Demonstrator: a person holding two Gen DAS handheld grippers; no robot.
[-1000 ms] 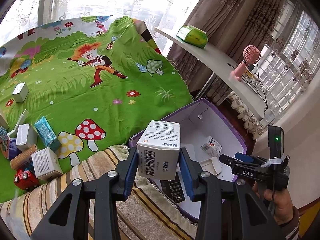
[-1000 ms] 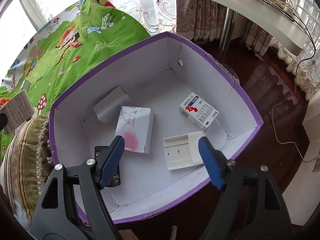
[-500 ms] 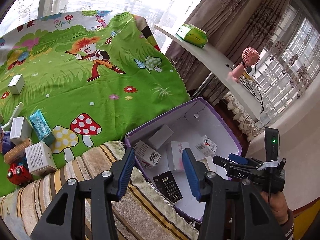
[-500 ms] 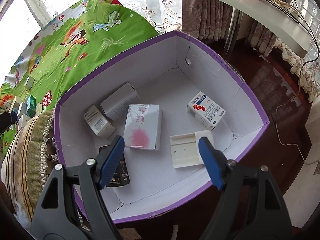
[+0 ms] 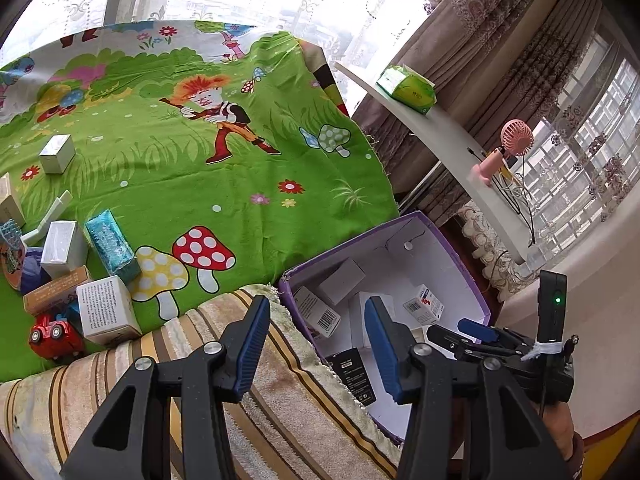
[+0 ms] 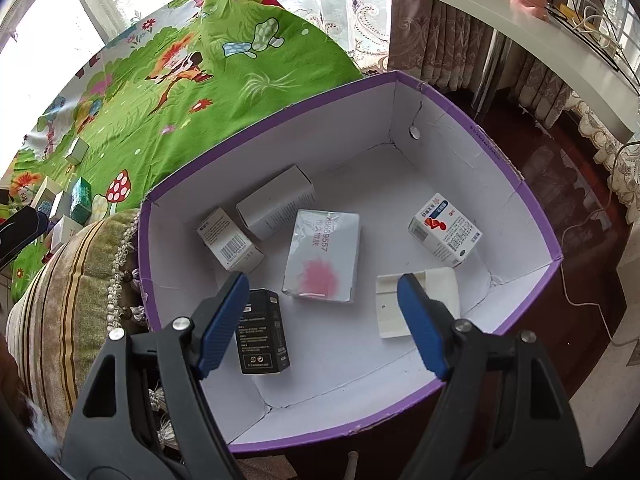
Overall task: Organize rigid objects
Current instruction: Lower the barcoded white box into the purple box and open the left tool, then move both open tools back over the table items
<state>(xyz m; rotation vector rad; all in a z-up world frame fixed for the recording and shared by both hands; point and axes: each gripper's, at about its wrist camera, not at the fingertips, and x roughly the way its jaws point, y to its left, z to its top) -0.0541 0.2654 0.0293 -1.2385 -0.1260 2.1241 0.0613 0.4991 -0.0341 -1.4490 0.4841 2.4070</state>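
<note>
Barcoded carton [image 6: 231,241] at rest inside purple box [image 6: 516,184]
Left gripper [image 5: 316,344] spread wide, empty; right gripper [image 6: 320,320] spread wide, empty, above box interior.

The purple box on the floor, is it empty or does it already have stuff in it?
Partly filled. The purple box holds six items on its white floor, among them a barcoded carton, a black box and a flat silver pack, with bare floor between them.
</note>
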